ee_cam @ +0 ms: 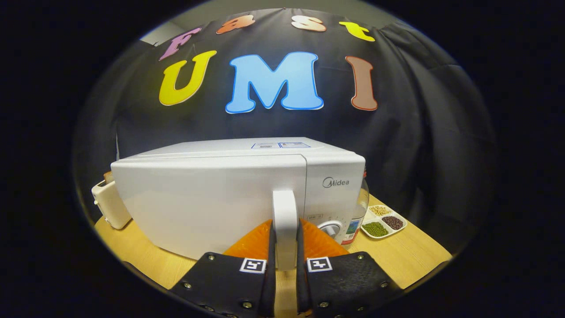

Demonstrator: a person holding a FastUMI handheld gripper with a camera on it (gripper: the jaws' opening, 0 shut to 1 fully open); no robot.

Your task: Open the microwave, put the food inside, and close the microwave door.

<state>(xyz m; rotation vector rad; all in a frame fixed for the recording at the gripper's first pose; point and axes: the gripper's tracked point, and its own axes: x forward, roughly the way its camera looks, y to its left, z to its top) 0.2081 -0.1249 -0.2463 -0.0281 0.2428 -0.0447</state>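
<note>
A white microwave (pixel 207 194) stands on the wooden table (pixel 410 254), its door flush with the body as far as I can tell. Its upright white door handle (pixel 285 212) sits between my two fingers. My gripper (pixel 285 240) is shut on the handle, one finger pressing on each side of it. The control panel with a round dial (pixel 330 229) lies just right of the handle. I see no food between the fingers.
A cream toaster (pixel 108 203) stands at the microwave's left rear corner. A clear jar with a label (pixel 356 218) is tucked beside the microwave's right side. Beyond it lies a white divided dish (pixel 383 223) of beans and grains. Black cloth backs the table.
</note>
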